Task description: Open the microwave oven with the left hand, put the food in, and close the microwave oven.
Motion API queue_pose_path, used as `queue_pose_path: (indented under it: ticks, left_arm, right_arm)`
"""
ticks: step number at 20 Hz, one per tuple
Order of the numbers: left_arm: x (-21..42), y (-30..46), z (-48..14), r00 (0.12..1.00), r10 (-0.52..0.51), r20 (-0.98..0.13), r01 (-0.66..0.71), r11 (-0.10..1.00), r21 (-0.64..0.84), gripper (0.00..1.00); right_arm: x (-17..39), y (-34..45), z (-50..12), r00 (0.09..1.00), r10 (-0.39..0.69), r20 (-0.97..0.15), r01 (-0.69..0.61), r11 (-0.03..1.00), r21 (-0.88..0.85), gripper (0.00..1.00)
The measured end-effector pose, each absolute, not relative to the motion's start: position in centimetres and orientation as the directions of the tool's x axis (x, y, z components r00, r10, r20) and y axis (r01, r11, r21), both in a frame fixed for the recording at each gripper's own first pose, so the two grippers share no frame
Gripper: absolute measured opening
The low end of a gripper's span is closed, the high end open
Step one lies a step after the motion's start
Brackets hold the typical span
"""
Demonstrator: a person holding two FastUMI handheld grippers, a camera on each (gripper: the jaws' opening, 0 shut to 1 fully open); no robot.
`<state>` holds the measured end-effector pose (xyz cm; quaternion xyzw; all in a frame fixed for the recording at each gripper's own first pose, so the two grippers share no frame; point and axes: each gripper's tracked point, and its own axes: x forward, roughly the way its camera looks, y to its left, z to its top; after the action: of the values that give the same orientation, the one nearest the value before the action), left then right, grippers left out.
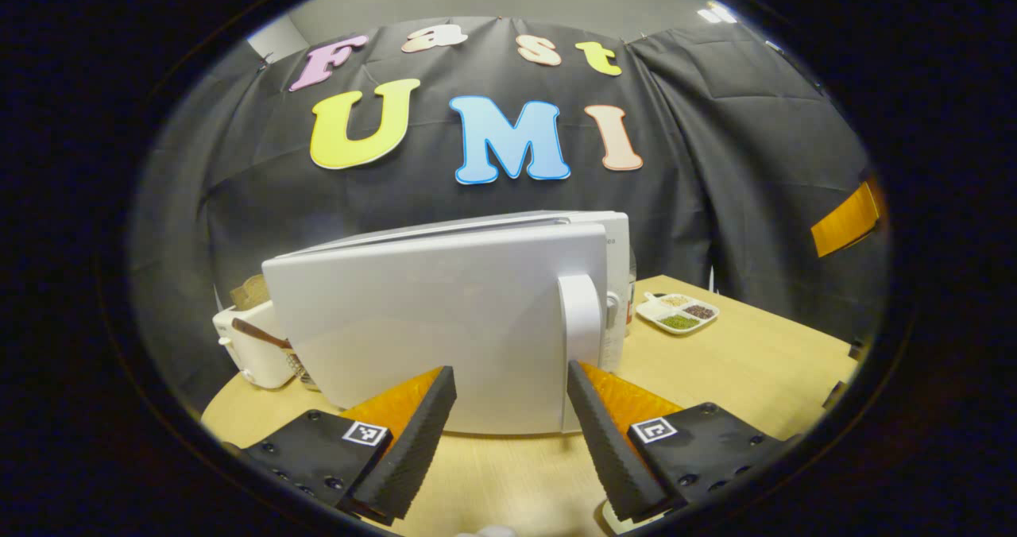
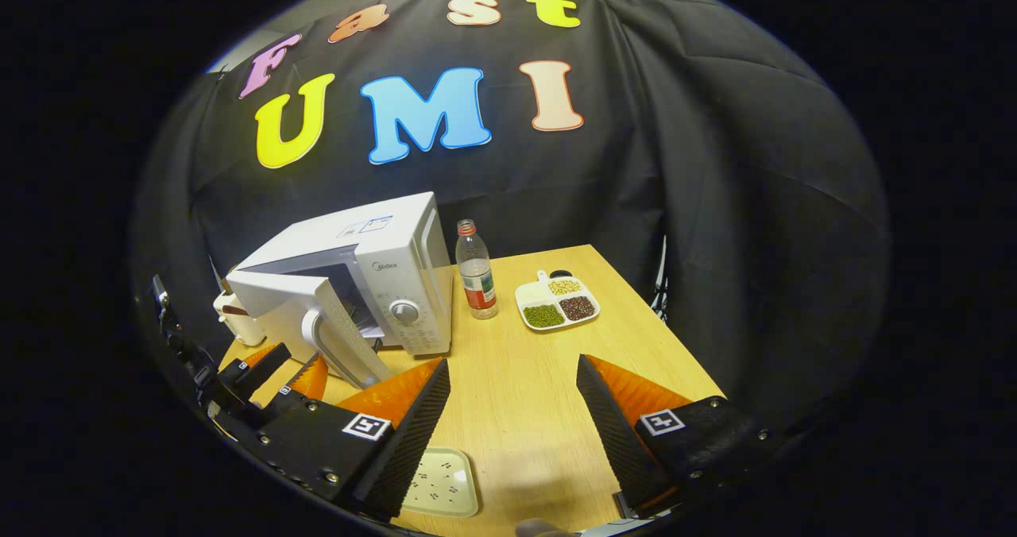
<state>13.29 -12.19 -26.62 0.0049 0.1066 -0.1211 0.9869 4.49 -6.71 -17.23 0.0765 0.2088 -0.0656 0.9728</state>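
Down at the near edge of the table (image 2: 524,410), the right gripper (image 2: 512,426) hangs with its jaws spread wide and nothing between them, and just beside its left finger a pale square plate (image 2: 442,483) lies flat on the wood. In the right gripper view the left gripper (image 2: 278,374) sits low at the left, right by the microwave door (image 2: 290,314), its orange fingers close to the door's handle (image 2: 338,346). Switch to the left gripper view and that left gripper (image 1: 511,434) has its jaws released too, holding nothing, pointed straight at the white outer face of the door (image 1: 429,314), which is swung open toward the camera, handle (image 1: 580,322) at its right edge, just above the right finger. Behind it the microwave (image 2: 397,283) stands with its cavity exposed. A water bottle (image 2: 475,271) stands upright just beside the oven's right side, and further right a divided tray of beans (image 2: 556,301) rests on the table. Left of the oven, a small white appliance (image 1: 246,346) sits near the table's far corner.
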Motion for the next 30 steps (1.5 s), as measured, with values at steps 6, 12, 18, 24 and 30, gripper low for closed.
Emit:
queue_pose_path:
  ticks: [6,12,18,24,30]
  left_arm:
    - [16.9,-12.6,-27.6,0.954,-0.207,-0.215,0.206,0.978,-0.025,0.98]
    - [19.0,-13.4,-27.7,0.961,-0.184,-0.207,0.187,0.982,-0.008,0.95]
    - [20.1,-13.4,-28.1,0.961,-0.153,-0.231,0.152,0.988,-0.021,0.94]
    - [21.7,-12.6,-28.2,0.969,-0.113,-0.22,0.117,0.993,0.005,0.94]
    - [22.0,-12.6,-28.4,0.971,-0.065,-0.23,0.074,0.997,0.031,0.94]
  right_arm:
    - [5.7,-7.6,-17.5,0.898,-0.102,-0.428,0.169,0.978,0.12,0.98]
    - [6.5,-8.5,-17.9,0.89,-0.101,-0.445,0.17,0.978,0.118,0.98]
    - [7.1,-8.7,-18.1,0.886,-0.093,-0.455,0.163,0.98,0.116,0.98]
    - [6.7,-9.2,-17.9,0.886,-0.084,-0.457,0.152,0.982,0.115,0.98]
    - [6.9,-9.3,-17.9,0.88,-0.082,-0.468,0.153,0.981,0.117,0.98]
